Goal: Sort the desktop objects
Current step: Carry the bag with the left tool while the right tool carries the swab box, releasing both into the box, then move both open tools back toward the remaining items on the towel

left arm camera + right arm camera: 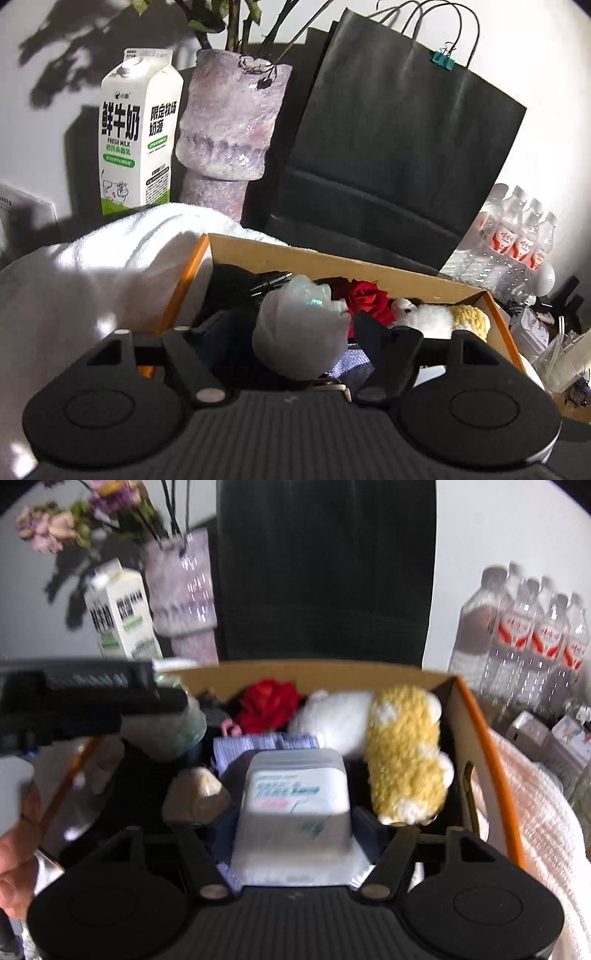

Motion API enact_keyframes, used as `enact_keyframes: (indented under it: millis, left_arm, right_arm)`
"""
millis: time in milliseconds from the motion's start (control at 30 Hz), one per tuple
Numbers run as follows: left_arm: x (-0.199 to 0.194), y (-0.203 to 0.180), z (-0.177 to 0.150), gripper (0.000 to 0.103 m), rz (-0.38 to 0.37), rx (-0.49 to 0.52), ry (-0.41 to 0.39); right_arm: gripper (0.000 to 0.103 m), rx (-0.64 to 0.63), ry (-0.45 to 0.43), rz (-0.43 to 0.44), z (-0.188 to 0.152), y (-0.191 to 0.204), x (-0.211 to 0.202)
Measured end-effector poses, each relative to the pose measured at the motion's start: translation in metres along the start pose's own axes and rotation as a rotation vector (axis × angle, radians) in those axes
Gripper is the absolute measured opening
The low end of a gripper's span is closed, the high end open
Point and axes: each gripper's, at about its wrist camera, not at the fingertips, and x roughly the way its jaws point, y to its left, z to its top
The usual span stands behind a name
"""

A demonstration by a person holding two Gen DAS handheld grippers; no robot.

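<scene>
A cardboard box [332, 264] with orange edges holds a red rose [369, 299], a white and yellow plush toy [436, 317], a purple cloth and dark items. My left gripper [301, 332] is shut on a crumpled grey-white bag [295, 332] just above the box's left part. My right gripper [291, 819] is shut on a white plastic tub [295, 805] over the box's middle [332, 672]. The rose [267, 705] and plush [402, 753] lie behind the tub. The left gripper body [81, 698] shows at the left of the right wrist view.
Behind the box stand a milk carton [136, 136], a purple vase [229, 122], a black paper bag [391, 140] and a pack of water bottles [513, 236]. A white towel [92, 266] lies left of the box and also right of it [535, 812]. Small clutter sits far right.
</scene>
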Motion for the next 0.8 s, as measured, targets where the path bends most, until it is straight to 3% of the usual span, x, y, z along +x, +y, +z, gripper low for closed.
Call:
enact_keyframes:
  millis: [33,100,200,400,633,800]
  left_arm:
    - [-0.003,0.000,0.002,0.091,0.004,0.010,-0.007]
    - [-0.011,0.000,0.006,0.098,0.010,0.039,-0.025]
    - [-0.022,-0.002,0.013,0.102,0.047,0.063,0.000]
    - [-0.044,-0.012,0.010,0.103,0.130,0.130,0.048]
    - [-0.080,-0.019,-0.010,0.103,0.207,0.190,0.062]
    - [-0.114,-0.019,-0.036,0.103,0.208,0.226,0.041]
  right_arm:
    - [0.074,0.003,-0.013,0.007,0.003,-0.001,-0.005]
    - [0.078,0.013,-0.050,-0.003,0.012,-0.006,-0.017]
    - [0.085,0.054,-0.089,-0.045,0.026,-0.017,-0.036]
    - [0.085,0.084,-0.056,-0.157,0.037,-0.030,-0.059]
    - [0.086,0.081,-0.081,-0.128,0.019,-0.027,-0.093]
    - [0.087,0.067,-0.108,-0.074,-0.009,-0.023,-0.118]
